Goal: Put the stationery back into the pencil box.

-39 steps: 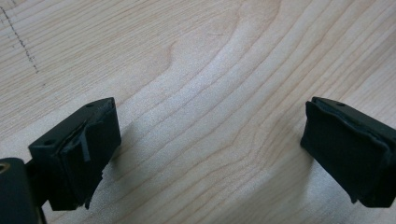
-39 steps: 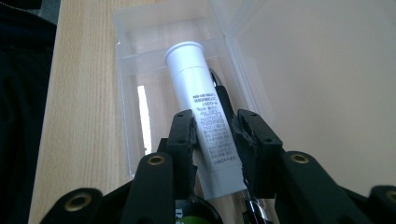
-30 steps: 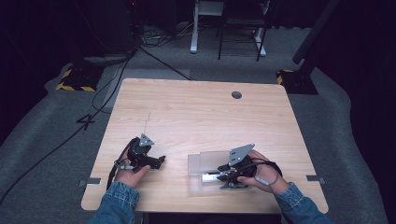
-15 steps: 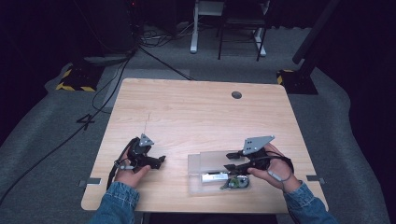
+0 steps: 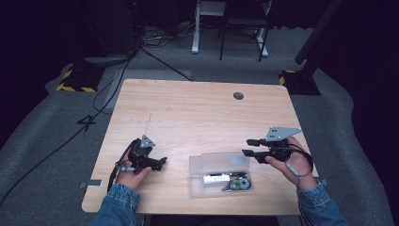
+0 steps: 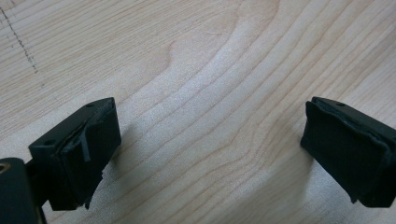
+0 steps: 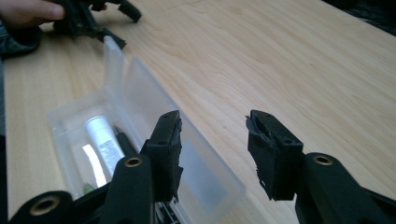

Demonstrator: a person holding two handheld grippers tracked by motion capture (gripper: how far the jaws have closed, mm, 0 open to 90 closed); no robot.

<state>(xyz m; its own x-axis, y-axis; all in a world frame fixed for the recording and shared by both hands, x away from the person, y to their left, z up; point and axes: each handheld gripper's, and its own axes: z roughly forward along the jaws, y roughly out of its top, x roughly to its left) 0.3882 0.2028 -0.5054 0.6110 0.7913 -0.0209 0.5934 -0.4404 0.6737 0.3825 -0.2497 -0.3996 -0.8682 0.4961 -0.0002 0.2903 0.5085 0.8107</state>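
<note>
Clear plastic box (image 5: 219, 173) is seen lying open on the wooden table (image 5: 197, 113), just left of and below the right gripper (image 5: 248, 147), w/ its lid (image 5: 219, 160) folded back on the far side. Inside, a white tube (image 5: 215, 179) and a green-and-dark item (image 5: 239, 184) are seen; what the latter is can't be told.

Right gripper is held above the table, just off the box's right end, pointing left. Its jaws are set partly apart and have just been opening; nothing is gripped betw. them and nothing is touched. In the right gripper view the box sits below and left of the jaws, tube (image 7: 103, 142) lengthwise inside.

Left gripper (image 5: 160, 163) is held low over the table, well left of the box. Its jaws are spread wide, bare wood betw. them, nothing held.
</note>
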